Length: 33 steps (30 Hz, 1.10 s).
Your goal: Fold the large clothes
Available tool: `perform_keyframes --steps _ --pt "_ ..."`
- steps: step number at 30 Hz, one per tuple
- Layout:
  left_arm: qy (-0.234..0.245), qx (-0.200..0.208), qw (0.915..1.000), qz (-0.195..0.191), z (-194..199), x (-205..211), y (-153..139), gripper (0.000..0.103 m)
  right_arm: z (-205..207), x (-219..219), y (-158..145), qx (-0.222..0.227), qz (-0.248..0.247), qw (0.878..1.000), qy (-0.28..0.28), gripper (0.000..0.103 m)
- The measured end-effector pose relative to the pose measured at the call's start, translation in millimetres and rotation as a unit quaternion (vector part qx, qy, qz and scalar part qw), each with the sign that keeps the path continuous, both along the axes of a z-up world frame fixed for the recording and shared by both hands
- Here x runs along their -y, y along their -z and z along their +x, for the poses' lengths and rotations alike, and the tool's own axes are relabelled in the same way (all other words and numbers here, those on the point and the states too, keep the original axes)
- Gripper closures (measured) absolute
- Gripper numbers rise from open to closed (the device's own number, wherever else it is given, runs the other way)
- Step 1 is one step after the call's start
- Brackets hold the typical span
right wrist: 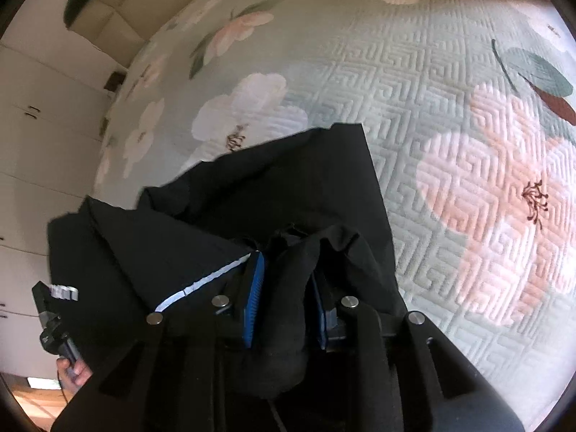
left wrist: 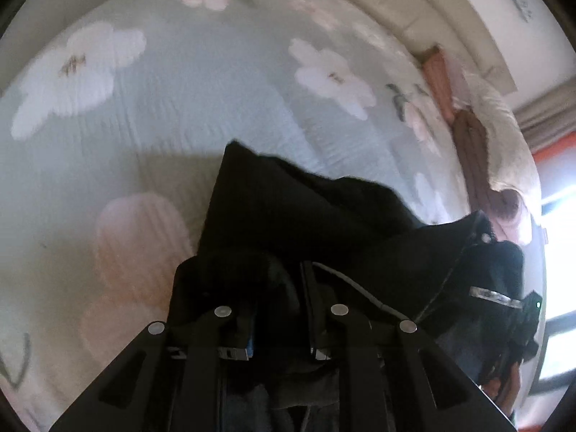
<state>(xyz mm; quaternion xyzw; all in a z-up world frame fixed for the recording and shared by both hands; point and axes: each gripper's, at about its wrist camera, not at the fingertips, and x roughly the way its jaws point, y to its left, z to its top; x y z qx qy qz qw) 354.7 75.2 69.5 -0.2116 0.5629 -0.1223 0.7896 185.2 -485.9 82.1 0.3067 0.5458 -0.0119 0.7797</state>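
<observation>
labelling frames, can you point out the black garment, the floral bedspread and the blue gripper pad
black garment (right wrist: pixel 295 187), right wrist view, flat upper panel
floral bedspread (right wrist: pixel 450 82), right wrist view, bare quilted area
blue gripper pad (right wrist: pixel 255 298), right wrist view, ribbed face

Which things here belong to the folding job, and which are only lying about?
For the job:
- black garment
- left gripper
- right gripper
- floral bedspread, the work surface

Lying about:
- brown pillows
- white cupboards

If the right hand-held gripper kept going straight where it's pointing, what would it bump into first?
The black fabric garment. A bunch of it already sits between the right hand-held gripper fingers and spreads out ahead. Beneath lies the pale green quilted flowered bedspread, though depth is hard to judge.
</observation>
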Motion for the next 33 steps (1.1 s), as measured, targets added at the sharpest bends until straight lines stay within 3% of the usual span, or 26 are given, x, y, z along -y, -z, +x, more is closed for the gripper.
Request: perform_keyframes --steps 3,4,6,8,10,12,17,19,21,24,27,30,31,32,33 --pt "0.001 0.001 0.9987 -0.05 -10.6 -21.6 -24.6 0.075 -7.1 8.2 -24.4 0.024 -0.001 1.0 -0.012 0.062" --pt "0.001 0.003 0.9962 -0.087 -15.6 -33.3 -35.2 0.071 -9.4 8.7 -30.9 0.033 0.002 0.999 -0.013 0.057" --pt "0.003 0.011 0.9891 -0.147 -25.2 -50.6 -54.3 0.065 -22.3 13.4 -54.4 0.057 0.0 0.998 -0.012 0.034" --pt "-0.008 0.04 0.982 -0.184 -37.2 -66.0 -74.6 0.061 -35.5 16.1 -75.8 0.079 -0.008 0.997 -0.011 0.025" --pt "-0.017 0.074 0.9811 -0.178 -45.7 -74.3 -91.8 0.029 -47.0 17.1 -92.1 0.104 -0.027 0.994 -0.012 0.021" --pt "-0.017 0.093 0.9817 -0.166 -45.7 -78.4 -99.7 0.024 -49.9 15.6 -96.5 0.105 -0.059 0.993 -0.018 0.018" --pt "0.0 0.065 0.9974 -0.03 -10.5 -58.8 -72.6 0.024 -23.8 10.9 -72.3 0.088 -0.082 0.992 -0.044 0.018" --pt "0.028 0.049 0.9983 0.014 4.2 -45.3 -52.9 0.025 -13.1 11.2 -65.8 0.087 -0.097 0.99 -0.061 0.018" --pt "0.047 0.059 0.9961 0.048 15.3 -32.6 -39.8 0.025 -1.5 11.5 -58.6 0.087 -0.117 0.986 -0.077 0.018" --pt "0.058 0.049 0.9967 0.027 28.1 -27.2 -24.0 0.025 15.5 16.0 -49.2 0.09 -0.139 0.982 -0.096 0.018" --pt "0.064 0.024 0.9974 0.021 45.5 -24.2 -2.0 0.025 30.4 16.5 -40.9 0.093 -0.108 0.982 -0.124 0.018" --pt "0.071 0.0 0.997 -0.029 57.7 -19.8 15.2 0.026 43.5 4.7 -30.1 0.091 -0.115 0.976 -0.161 0.017" --pt "0.071 0.001 0.9971 -0.027 57.1 -17.1 15.1 0.036 49.2 1.1 -22.6 0.087 -0.117 0.975 -0.166 0.017" --pt "0.064 0.004 0.9979 -0.003 59.4 -13.1 15.3 0.047 55.0 -1.1 -15.1 0.083 -0.106 0.976 -0.171 0.024" --pt "0.058 0.009 0.9981 0.02 58.3 -11.0 12.8 0.071 61.5 -2.9 -7.1 0.076 -0.087 0.978 -0.173 0.038"
